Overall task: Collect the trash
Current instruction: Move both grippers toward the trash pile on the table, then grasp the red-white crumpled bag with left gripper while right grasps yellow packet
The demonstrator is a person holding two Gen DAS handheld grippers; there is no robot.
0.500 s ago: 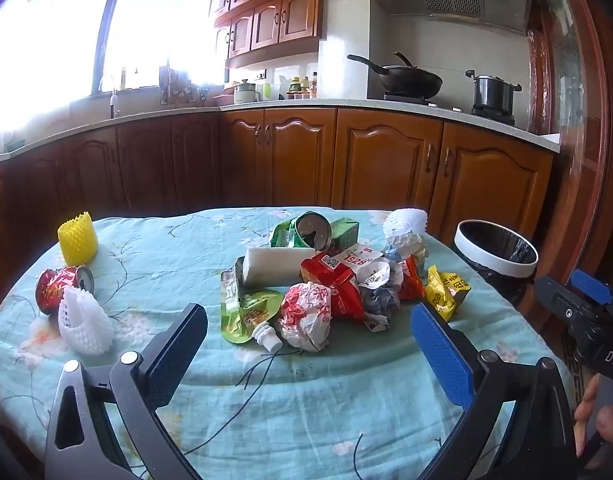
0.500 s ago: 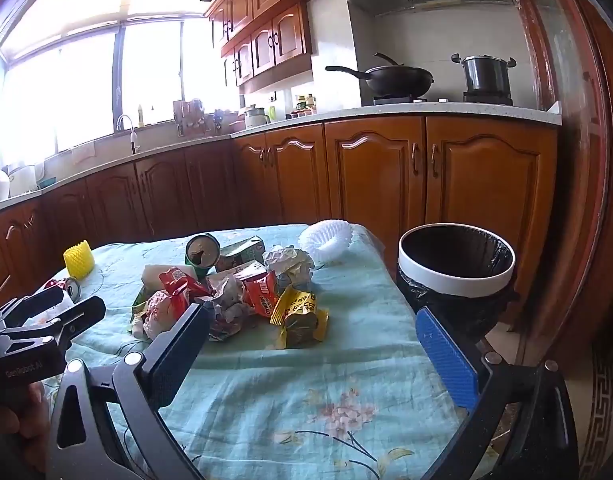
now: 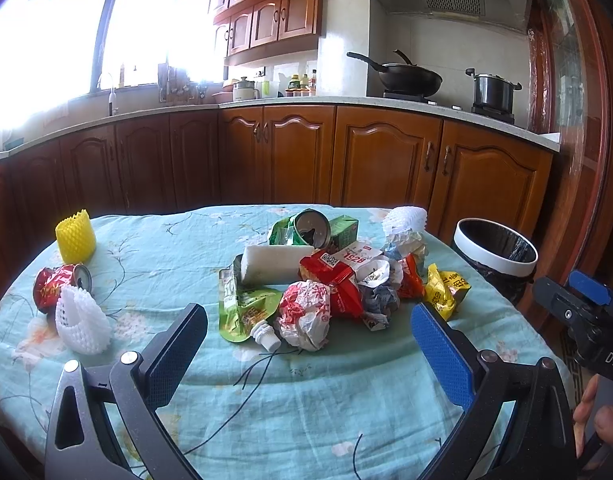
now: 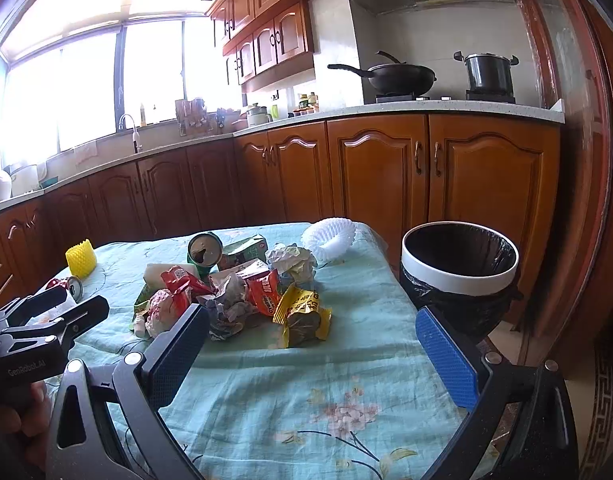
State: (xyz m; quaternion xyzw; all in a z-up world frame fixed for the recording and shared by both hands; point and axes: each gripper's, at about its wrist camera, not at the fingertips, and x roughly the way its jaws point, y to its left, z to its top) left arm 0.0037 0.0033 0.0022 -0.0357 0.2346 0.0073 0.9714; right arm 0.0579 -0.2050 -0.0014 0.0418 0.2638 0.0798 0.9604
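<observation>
A pile of trash lies mid-table: a green can [image 3: 312,227], a white foam block [image 3: 276,263], red wrappers [image 3: 332,280], a green pouch [image 3: 244,310], crumpled paper [image 3: 380,284] and a yellow wrapper [image 3: 444,290]. In the right wrist view the yellow wrapper [image 4: 304,312] is nearest. A black bin with a white rim [image 4: 460,268] stands off the table's right edge, also in the left wrist view [image 3: 496,250]. My left gripper [image 3: 308,354] is open and empty, just short of the pile. My right gripper [image 4: 312,354] is open and empty, nearer the bin.
A red can [image 3: 60,284], a white foam net [image 3: 80,322] and a yellow foam net [image 3: 75,236] lie at the table's left. Another white net [image 4: 329,237] lies at the far right corner. Wooden kitchen cabinets [image 3: 346,160] stand behind the table.
Both grippers have held almost still; the views are nearly unchanged.
</observation>
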